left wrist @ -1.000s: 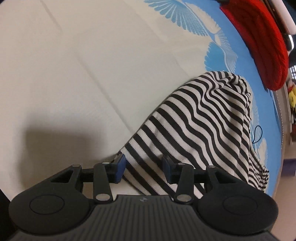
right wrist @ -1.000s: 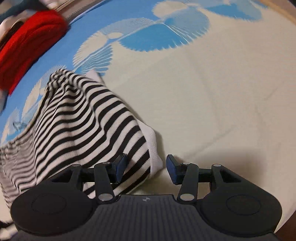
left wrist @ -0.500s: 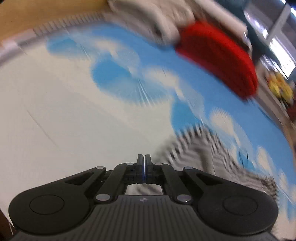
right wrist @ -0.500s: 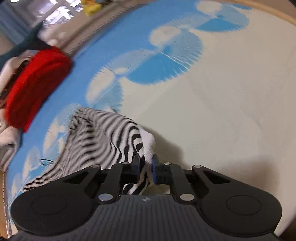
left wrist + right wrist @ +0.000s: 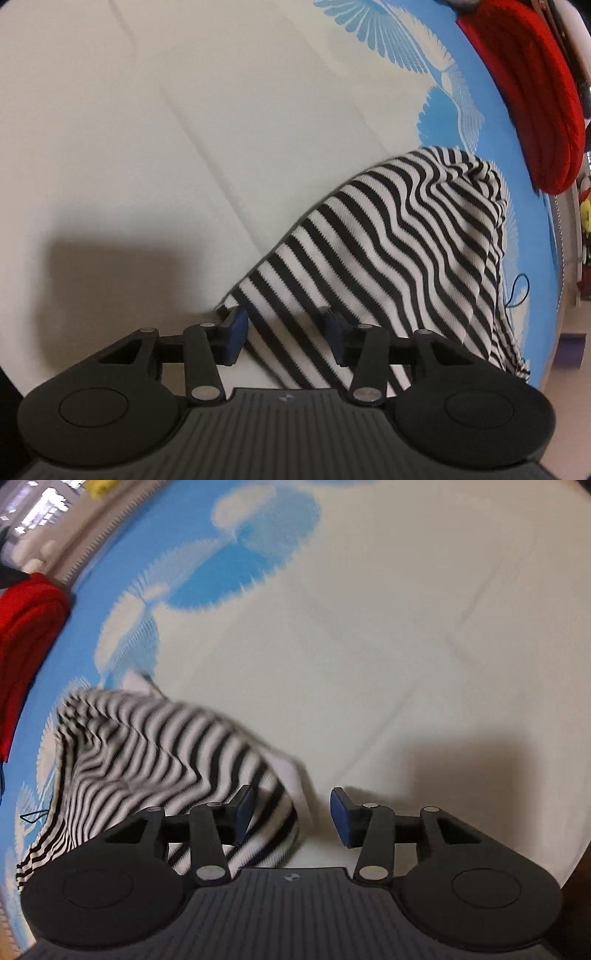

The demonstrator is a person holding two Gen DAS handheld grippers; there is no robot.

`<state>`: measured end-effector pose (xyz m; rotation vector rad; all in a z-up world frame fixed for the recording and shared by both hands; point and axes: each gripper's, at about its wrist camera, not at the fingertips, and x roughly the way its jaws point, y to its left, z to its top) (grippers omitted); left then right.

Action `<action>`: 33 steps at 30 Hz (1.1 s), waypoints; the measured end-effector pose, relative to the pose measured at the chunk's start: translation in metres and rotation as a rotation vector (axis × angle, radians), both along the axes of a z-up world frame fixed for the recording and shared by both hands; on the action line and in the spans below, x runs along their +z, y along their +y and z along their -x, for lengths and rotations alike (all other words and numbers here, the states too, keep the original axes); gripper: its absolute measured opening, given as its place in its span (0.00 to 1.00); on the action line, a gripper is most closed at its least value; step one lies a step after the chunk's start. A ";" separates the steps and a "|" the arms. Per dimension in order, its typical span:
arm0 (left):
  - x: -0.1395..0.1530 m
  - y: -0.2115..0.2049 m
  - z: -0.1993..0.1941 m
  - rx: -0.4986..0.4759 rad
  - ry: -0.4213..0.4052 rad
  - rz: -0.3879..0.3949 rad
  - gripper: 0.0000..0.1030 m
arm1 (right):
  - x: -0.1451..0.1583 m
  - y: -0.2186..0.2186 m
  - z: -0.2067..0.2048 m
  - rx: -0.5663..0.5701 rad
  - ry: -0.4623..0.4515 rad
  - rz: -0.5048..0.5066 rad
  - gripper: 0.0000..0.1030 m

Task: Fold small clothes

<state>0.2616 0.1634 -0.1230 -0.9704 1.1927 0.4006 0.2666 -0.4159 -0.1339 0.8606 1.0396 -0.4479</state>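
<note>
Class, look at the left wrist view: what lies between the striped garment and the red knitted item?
In the left wrist view, only a bare strip of the blue bird-patterned cloth separates the striped garment from the red knitted item; nothing else lies there.

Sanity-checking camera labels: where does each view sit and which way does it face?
Left wrist: on the left tongs, looking steeply down at the black-and-white striped knit garment on the cream-and-blue printed cloth; jaws opening, fabric between them.
Right wrist: on the right tongs, same downward tilt, blurred; jaws opening over the garment's edge.
Shared: garment, cloth, red knit item.
</note>
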 end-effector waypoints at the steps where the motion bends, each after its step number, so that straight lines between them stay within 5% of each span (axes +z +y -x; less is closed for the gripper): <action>1: 0.001 -0.001 -0.001 -0.012 -0.023 -0.003 0.00 | 0.000 0.002 -0.001 0.006 0.000 0.000 0.46; 2: 0.005 -0.002 -0.003 -0.038 -0.047 -0.013 0.00 | 0.001 0.004 -0.001 0.016 -0.011 0.010 0.42; 3: 0.015 -0.003 -0.009 -0.080 -0.069 -0.072 0.00 | 0.002 0.006 -0.003 0.030 -0.034 0.013 0.22; 4: 0.031 -0.009 -0.011 -0.132 -0.103 -0.188 0.00 | 0.006 0.008 -0.005 0.036 -0.060 0.024 0.14; 7: 0.077 -0.019 -0.014 -0.182 -0.233 -0.503 0.00 | 0.026 0.013 -0.006 0.041 -0.151 0.060 0.11; 9: 0.086 -0.007 -0.013 -0.141 -0.222 -0.606 0.00 | 0.039 0.015 -0.004 0.042 -0.190 0.099 0.11; 12: 0.072 0.009 -0.013 -0.116 -0.180 -0.513 0.00 | 0.025 0.012 0.000 0.015 -0.091 0.076 0.11; 15: 0.074 -0.006 -0.016 -0.228 -0.254 -0.388 0.00 | 0.008 0.006 0.004 -0.047 0.005 0.044 0.20; 20: 0.076 -0.061 -0.028 -0.511 -0.342 -0.312 0.02 | 0.058 0.031 0.001 0.007 -0.181 0.346 0.30; 23: 0.057 -0.084 -0.036 -0.601 -0.283 -0.300 0.04 | 0.066 0.060 -0.017 0.270 -0.319 0.276 0.44; 25: 0.037 -0.084 -0.037 -0.584 -0.178 -0.302 0.06 | 0.053 0.074 -0.027 0.413 -0.311 0.145 0.44; 27: 0.023 -0.078 -0.040 -0.541 -0.120 -0.260 0.06 | 0.032 0.086 -0.033 0.486 -0.203 0.103 0.46; 29: 0.025 -0.072 -0.043 -0.501 -0.121 -0.223 0.06 | 0.014 0.089 -0.032 0.492 -0.092 0.124 0.48; 32: 0.044 -0.058 -0.038 -0.414 -0.153 -0.230 0.13 | 0.015 0.084 -0.034 0.450 -0.099 0.098 0.49; 33: 0.052 -0.053 -0.032 -0.376 -0.172 -0.218 0.23 | 0.020 0.085 -0.037 0.447 -0.114 0.119 0.50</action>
